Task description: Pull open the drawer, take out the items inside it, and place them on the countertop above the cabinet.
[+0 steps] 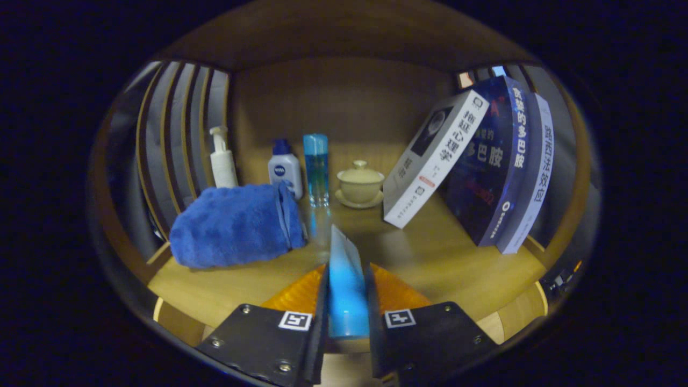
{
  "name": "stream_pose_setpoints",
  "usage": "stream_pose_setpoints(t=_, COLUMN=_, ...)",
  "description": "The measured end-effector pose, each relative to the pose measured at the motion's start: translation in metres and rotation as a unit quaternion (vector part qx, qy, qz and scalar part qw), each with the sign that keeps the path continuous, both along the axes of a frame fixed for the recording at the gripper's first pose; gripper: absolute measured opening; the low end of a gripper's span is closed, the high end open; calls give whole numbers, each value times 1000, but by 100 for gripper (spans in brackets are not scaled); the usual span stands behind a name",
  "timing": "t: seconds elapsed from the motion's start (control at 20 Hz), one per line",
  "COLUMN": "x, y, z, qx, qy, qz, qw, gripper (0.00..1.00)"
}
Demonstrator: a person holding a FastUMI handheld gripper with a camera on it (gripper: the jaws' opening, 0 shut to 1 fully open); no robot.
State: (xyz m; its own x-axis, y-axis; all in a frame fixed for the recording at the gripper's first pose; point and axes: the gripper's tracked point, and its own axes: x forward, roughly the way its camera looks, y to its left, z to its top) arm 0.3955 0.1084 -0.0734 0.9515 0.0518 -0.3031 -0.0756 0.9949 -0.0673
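1. The hand-held gripper (pixel 348 301) is clenched on a blue tube (pixel 346 285); both fingers press against its sides, and it stands up between them.
2. The blue tube is flat and tapering: wide and rounded low between the fingers, narrowing to a thin crimped edge at the top (its colour fades from deep blue below to a paler, whitish blue near that edge).
3. It hangs over the near edge of the wooden surface (pixel 430 258), at about the middle of that edge.
4. A folded blue towel (pixel 236 223) lies near the left edge of the surface, plush and thick.
5. Along the back edge stand a white pump bottle (pixel 222 161), a small white bottle with a blue cap (pixel 285 167) and a tall clear blue bottle (pixel 316 169), close together in a row.
6. Just right of them sits a cream lidded teacup on a saucer (pixel 360 185).
7. Toward the right edge three books (pixel 484 161) lean together, the white-spined one tilted furthest left, the two darker ones beside it.
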Motion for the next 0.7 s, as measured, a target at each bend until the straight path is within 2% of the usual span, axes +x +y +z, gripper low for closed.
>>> stream_pose_setpoints(t=0.15, x=-8, y=6, z=1, qx=17, qy=15, qz=7, qw=1000, gripper=35)
stream_pose_setpoints(t=0.3, x=-30, y=7, z=11, qx=42, qy=41, qz=21, qw=998, gripper=91)
stream_pose_setpoints(t=0.45, x=-57, y=-6, z=41, qx=39, qy=22, qz=25, qw=999, gripper=92)
stream_pose_setpoints(t=0.5, x=-69, y=-11, z=49, qx=32, qy=21, qz=27, qw=999, gripper=98)
stream_pose_setpoints(t=0.55, x=-80, y=-15, z=56, qx=26, qy=19, qz=29, qw=999, gripper=100)
stream_pose_setpoints(t=0.7, x=-119, y=-26, z=74, qx=8, qy=7, qz=35, qw=999, gripper=100)
